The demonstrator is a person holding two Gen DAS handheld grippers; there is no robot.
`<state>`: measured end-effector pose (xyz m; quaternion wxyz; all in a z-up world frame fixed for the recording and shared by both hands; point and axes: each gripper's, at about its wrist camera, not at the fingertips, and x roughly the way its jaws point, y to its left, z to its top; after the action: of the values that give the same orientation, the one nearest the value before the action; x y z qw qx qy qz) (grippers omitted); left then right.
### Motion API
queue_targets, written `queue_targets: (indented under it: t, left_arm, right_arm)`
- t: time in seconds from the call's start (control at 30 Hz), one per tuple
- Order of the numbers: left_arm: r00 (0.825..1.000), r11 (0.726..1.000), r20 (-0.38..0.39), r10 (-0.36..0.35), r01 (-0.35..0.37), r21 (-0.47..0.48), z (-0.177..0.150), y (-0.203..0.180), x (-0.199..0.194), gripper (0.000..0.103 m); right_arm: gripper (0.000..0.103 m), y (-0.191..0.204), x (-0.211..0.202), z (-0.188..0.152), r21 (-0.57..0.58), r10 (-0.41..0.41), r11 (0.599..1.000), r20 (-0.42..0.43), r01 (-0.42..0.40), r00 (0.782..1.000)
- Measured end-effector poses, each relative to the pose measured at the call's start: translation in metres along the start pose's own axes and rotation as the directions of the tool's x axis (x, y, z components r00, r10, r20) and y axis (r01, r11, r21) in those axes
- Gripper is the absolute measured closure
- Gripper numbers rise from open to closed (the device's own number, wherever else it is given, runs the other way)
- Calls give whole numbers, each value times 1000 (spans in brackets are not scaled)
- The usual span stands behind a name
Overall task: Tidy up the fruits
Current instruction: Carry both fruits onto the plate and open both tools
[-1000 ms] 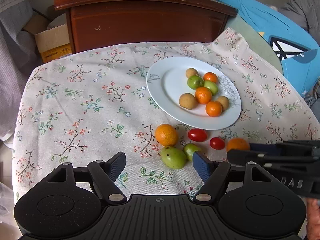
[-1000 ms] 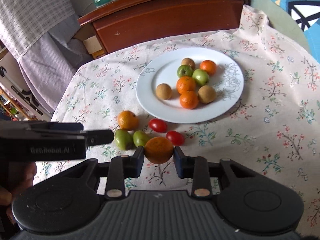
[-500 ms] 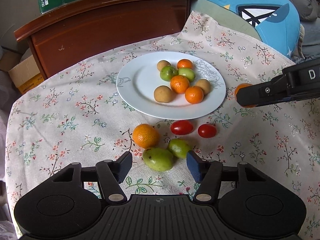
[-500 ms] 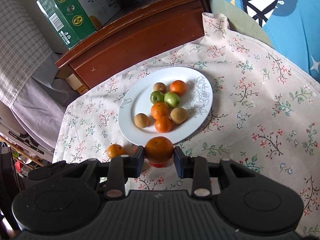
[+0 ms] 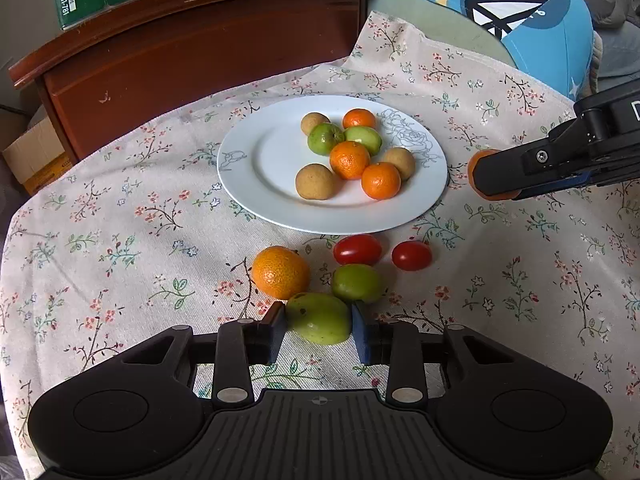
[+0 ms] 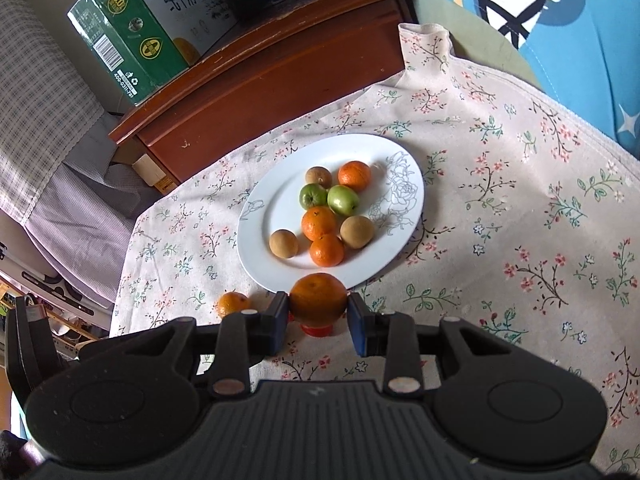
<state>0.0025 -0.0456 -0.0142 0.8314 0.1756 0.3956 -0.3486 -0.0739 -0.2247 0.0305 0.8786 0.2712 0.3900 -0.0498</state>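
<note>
Our right gripper (image 6: 318,320) clamps a tangerine (image 6: 318,299) above the near rim of the white plate (image 6: 264,240), which holds eight small fruits. Our left gripper (image 5: 319,330) closes on a green fruit (image 5: 319,317) lying on the floral tablecloth (image 5: 120,240); ahead of it sit a loose tangerine (image 5: 281,271), another green fruit (image 5: 356,282) and two tomatoes (image 5: 357,249). Beyond the plate, a wooden cabinet (image 6: 280,72) carries a green carton (image 6: 132,32) printed "400-0311-781".

A table under a floral cloth (image 5: 120,240) carried a white plate (image 5: 256,168) near its middle. Just in front of the plate, directly on the cloth, lay a mandarin (image 5: 281,272), two red tomatoes (image 5: 357,249), a small green fruit (image 5: 357,282) and a larger green fruit (image 5: 319,318).
</note>
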Motion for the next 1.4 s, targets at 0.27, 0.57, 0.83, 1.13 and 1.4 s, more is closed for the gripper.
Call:
queue_targets:
  t: [0.27, 0.57, 0.83, 1.13, 1.4]
  left_arm:
    - [999, 999, 23, -33, 34, -42, 9, 2, -18, 71]
    - [986, 995, 164, -21, 36, -90, 50, 15, -36, 71]
    - [986, 989, 167, -6, 31, -147, 76, 33, -8, 71]
    - [991, 986, 130, -9, 31, -164, 86, 38, 28, 71]
    - [994, 981, 112, -7, 28, -191, 92, 41, 43, 70]
  right_arm:
    - [71, -3, -3, 5, 17, 15, 1000, 9, -15, 1000]
    - [71, -10, -13, 45, 15, 34, 999, 130, -36, 991]
    - [71, -31, 18, 63, 88, 19, 996, 100, -28, 995]
    - [71, -40, 47, 68, 129, -30, 991, 56, 23, 998]
    - [71, -44, 67, 69, 146, -50, 988, 23, 46, 998]
